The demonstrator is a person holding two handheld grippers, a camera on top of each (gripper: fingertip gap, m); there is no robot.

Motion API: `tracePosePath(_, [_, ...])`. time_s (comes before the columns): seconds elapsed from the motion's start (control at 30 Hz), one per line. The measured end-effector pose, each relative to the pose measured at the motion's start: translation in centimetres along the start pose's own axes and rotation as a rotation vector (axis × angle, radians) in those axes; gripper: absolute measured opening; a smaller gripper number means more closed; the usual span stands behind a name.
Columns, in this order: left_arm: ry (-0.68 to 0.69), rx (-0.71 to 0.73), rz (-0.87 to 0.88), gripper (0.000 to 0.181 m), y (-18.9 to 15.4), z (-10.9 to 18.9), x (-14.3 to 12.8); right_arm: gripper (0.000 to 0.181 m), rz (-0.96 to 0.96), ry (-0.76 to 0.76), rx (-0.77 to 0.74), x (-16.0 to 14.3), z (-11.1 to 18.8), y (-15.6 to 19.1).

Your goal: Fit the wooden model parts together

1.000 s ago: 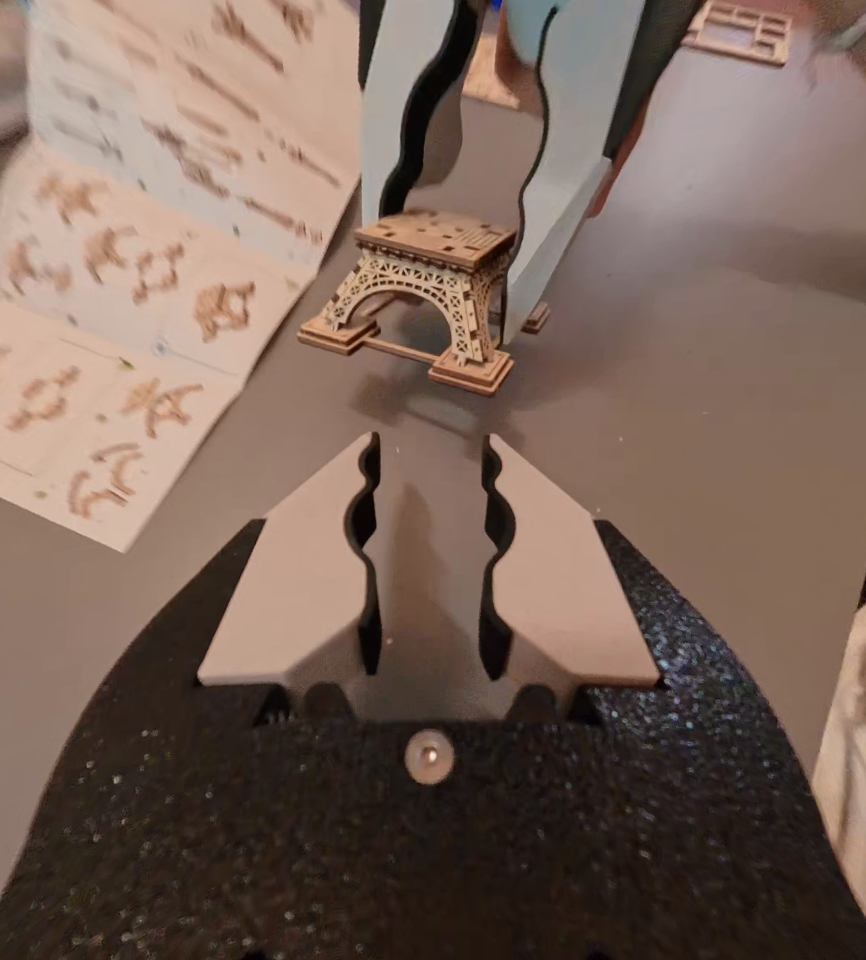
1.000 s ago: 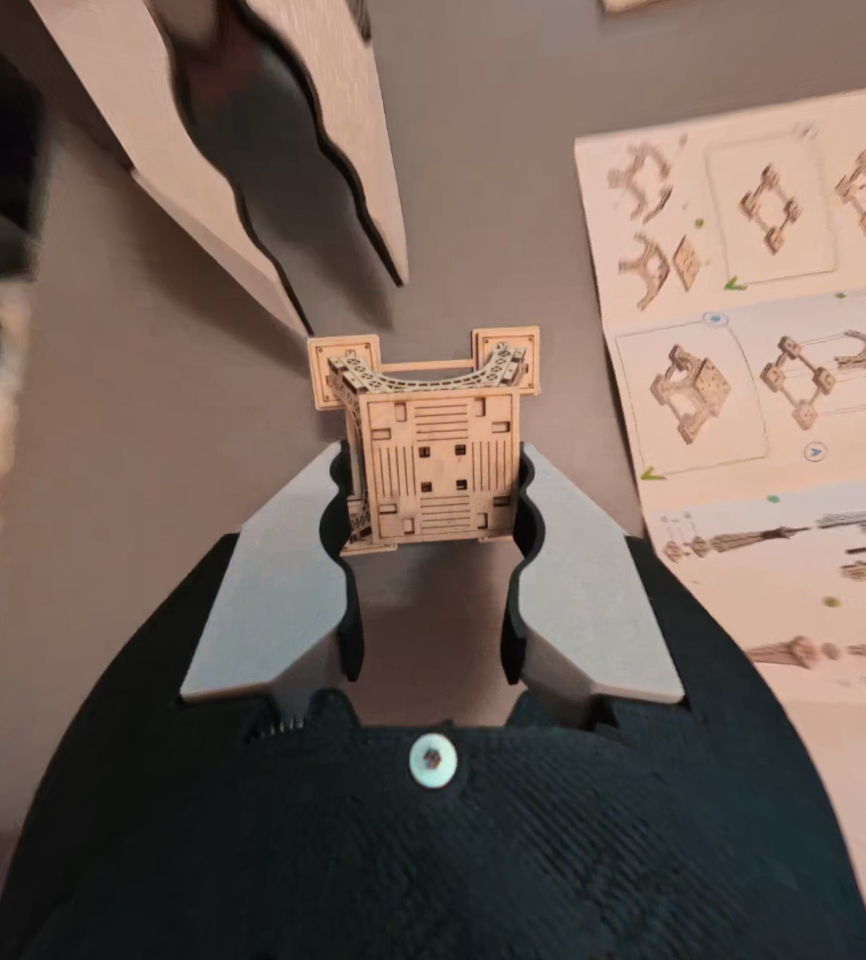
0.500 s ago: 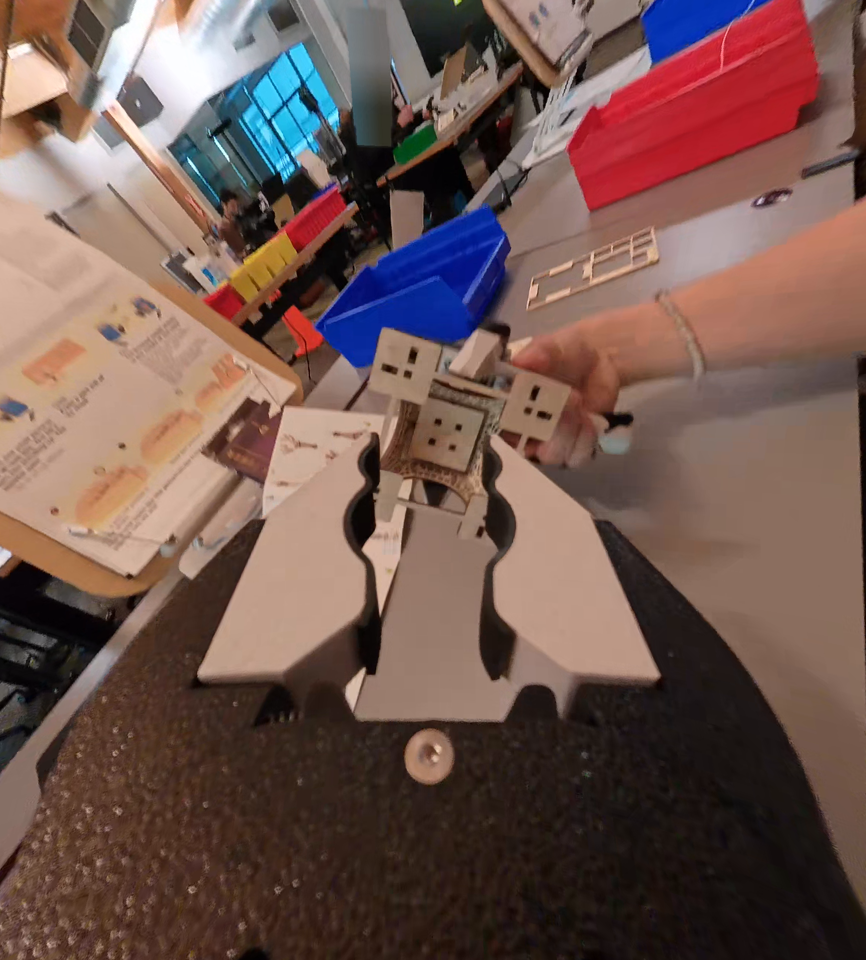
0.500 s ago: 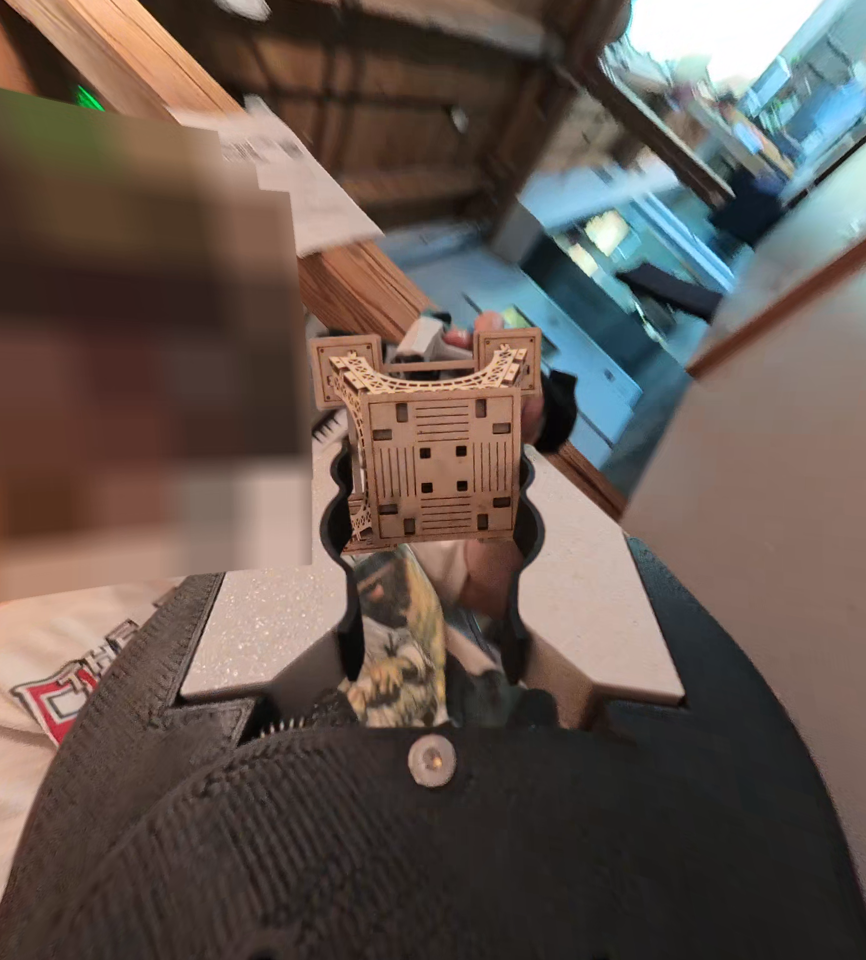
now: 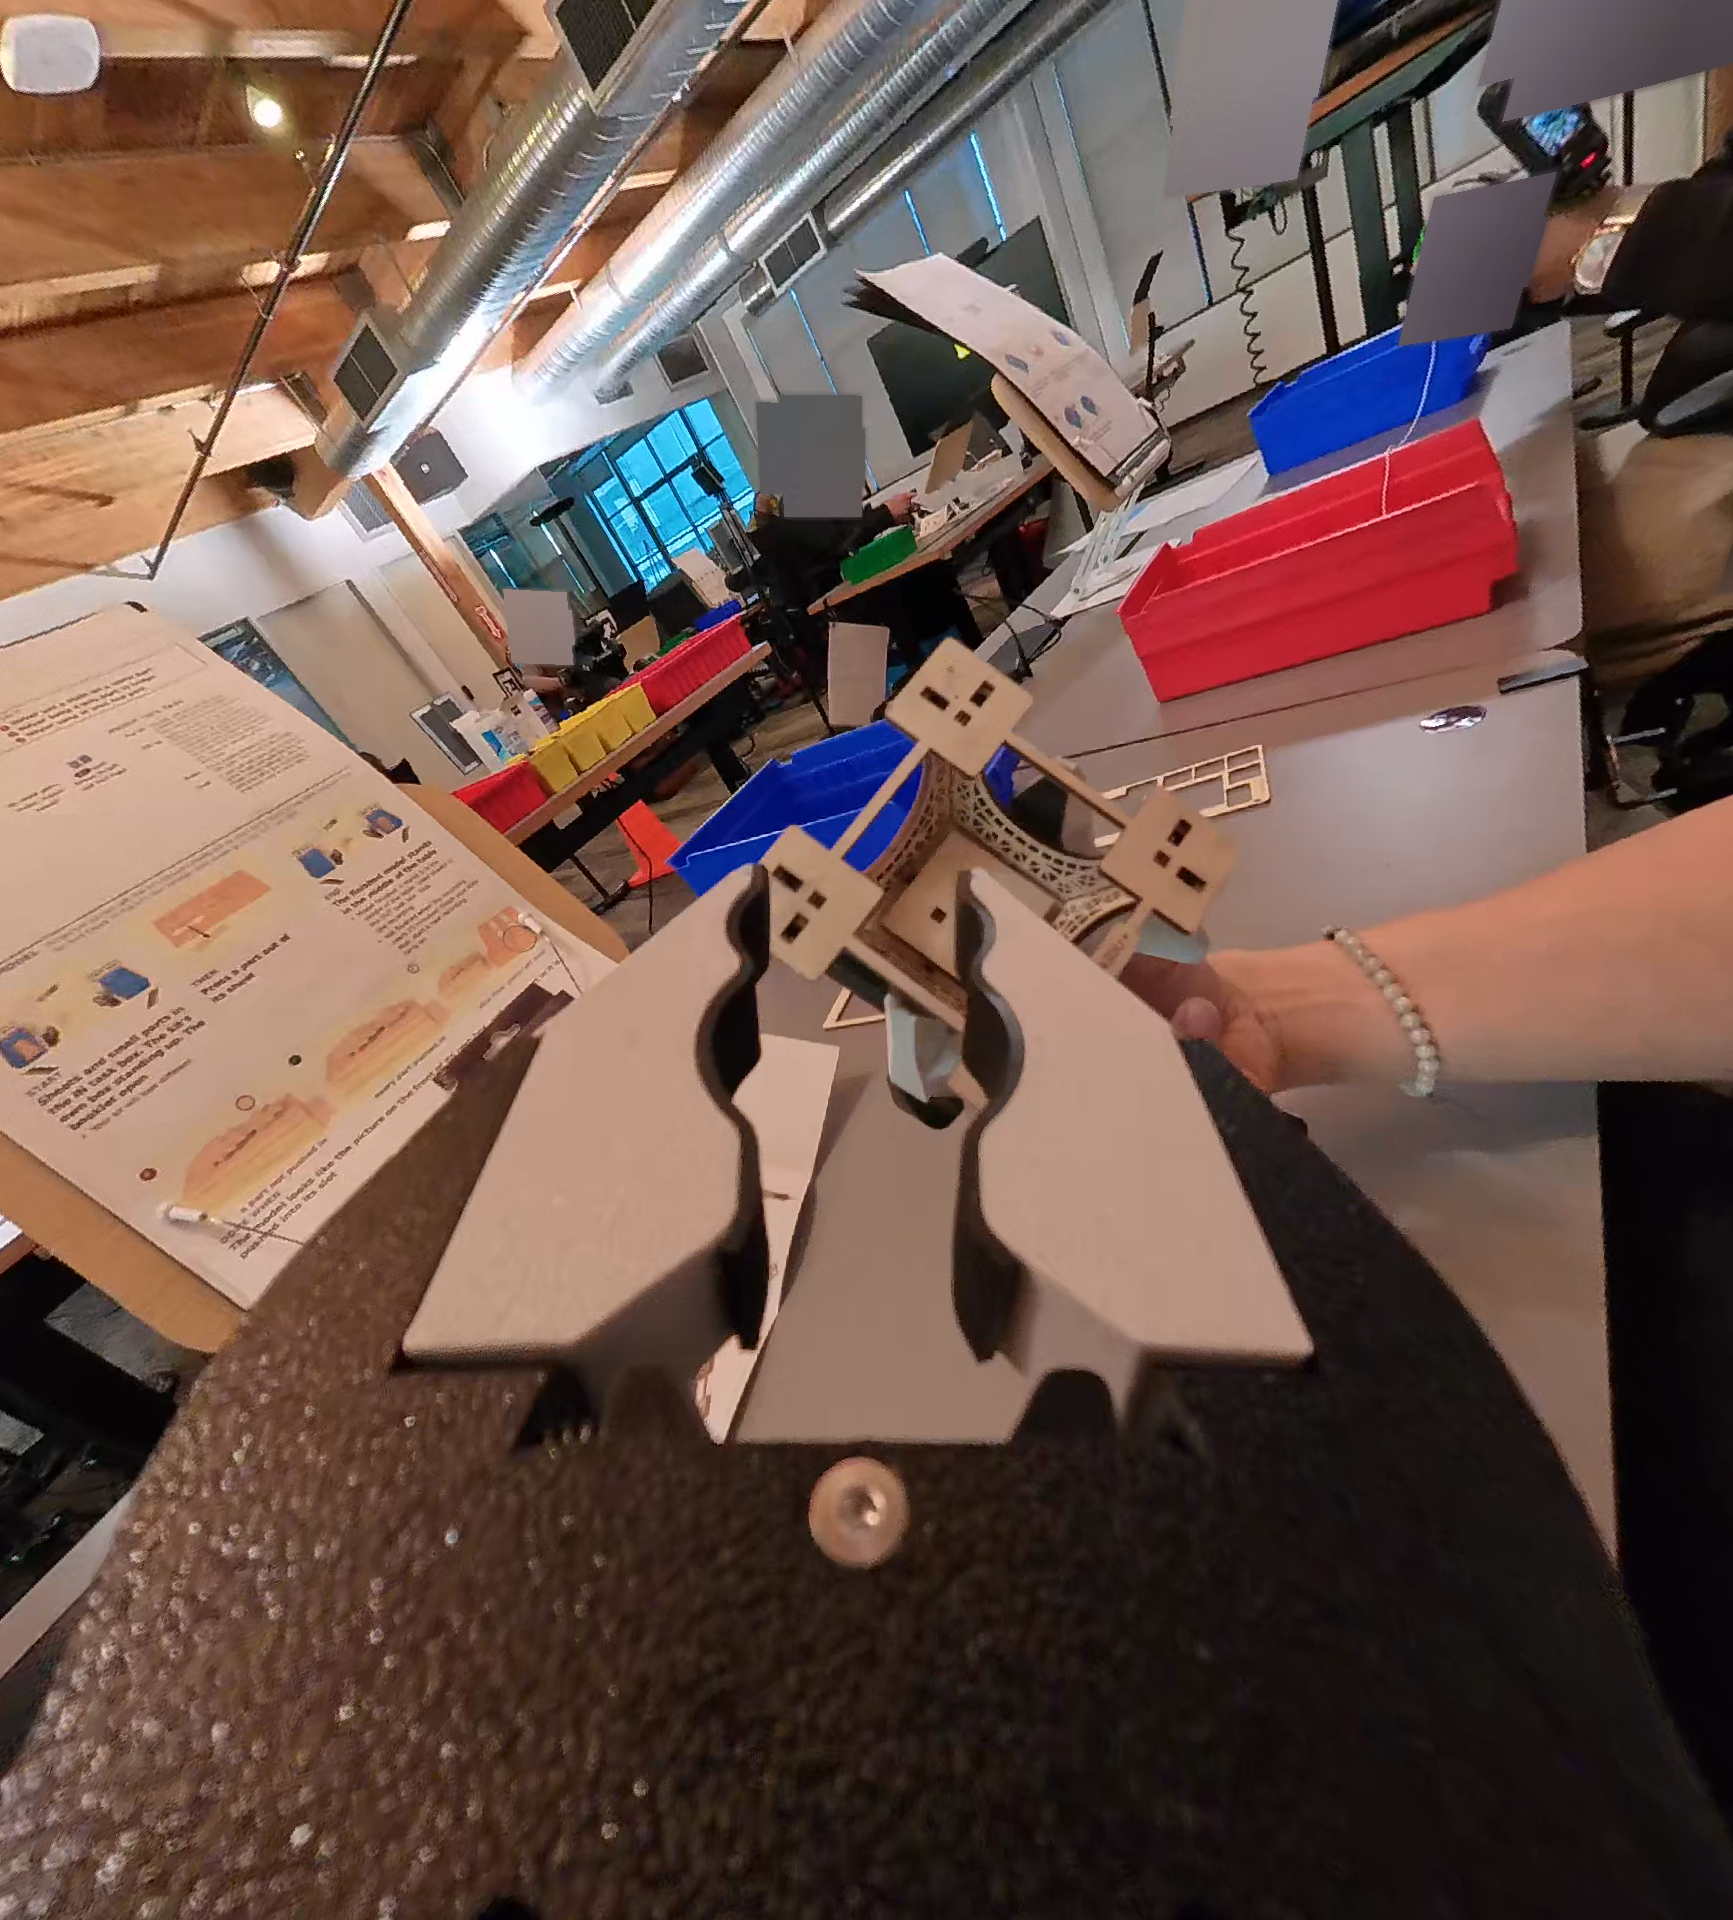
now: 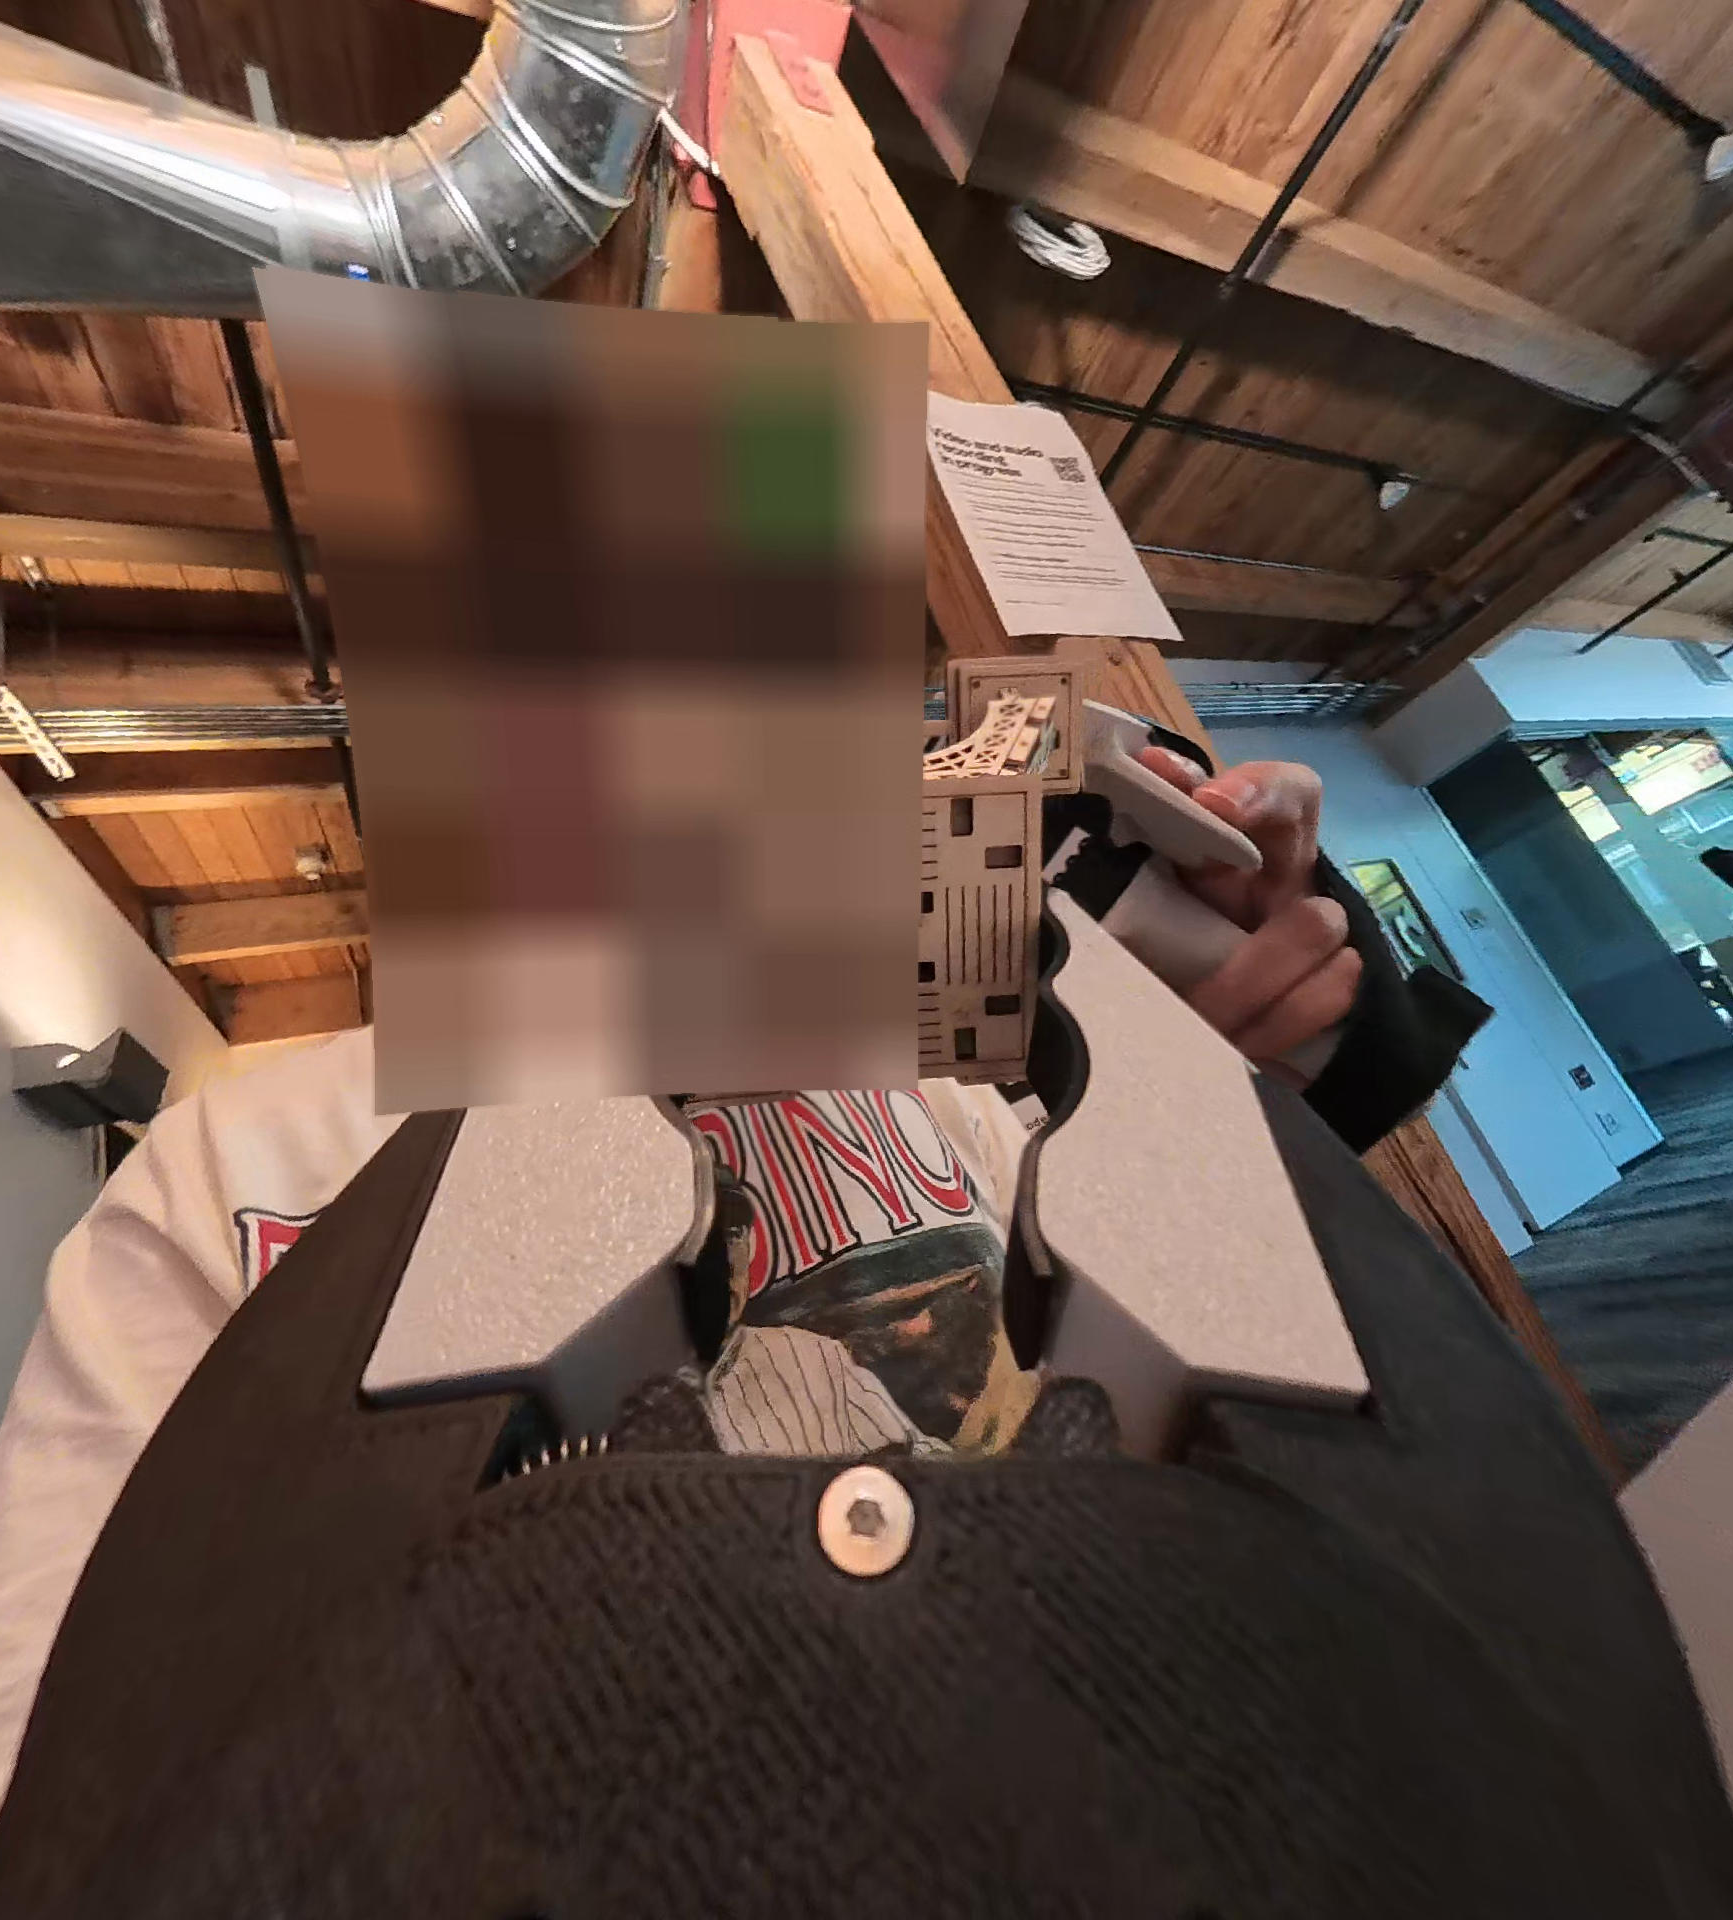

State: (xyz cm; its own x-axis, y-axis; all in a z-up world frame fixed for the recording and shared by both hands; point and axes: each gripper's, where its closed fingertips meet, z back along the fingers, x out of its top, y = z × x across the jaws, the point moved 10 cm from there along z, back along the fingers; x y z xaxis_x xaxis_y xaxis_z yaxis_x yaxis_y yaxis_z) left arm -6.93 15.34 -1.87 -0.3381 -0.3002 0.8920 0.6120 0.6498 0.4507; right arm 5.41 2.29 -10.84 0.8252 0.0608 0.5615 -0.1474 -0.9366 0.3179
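Observation:
The wooden tower base [image 5: 987,821] is held in the air with the underside of its square feet facing the left wrist view. One foot lies right at the tips of my left gripper [image 5: 862,894], which is open and holds nothing. Pale blue fingers [image 5: 909,1049] of my right gripper show behind the model, clamped on it. In the right wrist view my right gripper [image 6: 862,914] is shut on the tower base [image 6: 976,935]. A mosaic patch hides the model's left half and the left fingertip.
A person's hand [image 6: 1267,935] holds the left gripper's handle beside the model. A forearm [image 5: 1568,956] reaches in over the grey table [image 5: 1413,883]. An instruction sheet on a board [image 5: 166,935], a blue bin [image 5: 800,800], a red bin [image 5: 1329,561] and a cut-out wooden sheet [image 5: 1194,784] stand around. Left and right tips are no more than a few centimetres apart.
My right gripper has lifted the tower base off the table and turned its underside toward my left gripper. The model now sits rotated and closer to the left fingertips. Both cameras tilted upward.

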Motion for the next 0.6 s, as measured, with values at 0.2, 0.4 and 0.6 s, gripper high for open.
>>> tracePosePath(0.2, [-0.019, 0.006, 0.021, 0.031, 0.1, 0.4, 0.4, 0.059, 0.001, 0.012, 0.042, 0.0, -1.0, 0.2])
tracePosePath(0.4, [-0.016, 0.010, 0.033, 0.031, 0.1, 0.5, 0.3, 0.059, -0.014, -0.013, 0.052, 0.0, -1.6, 0.0])
tracePosePath(0.6, [-0.026, 0.016, 0.047, 0.031, 0.0, 0.6, 0.4, 0.059, -0.026, -0.093, 0.079, -0.2, -2.1, -0.1])
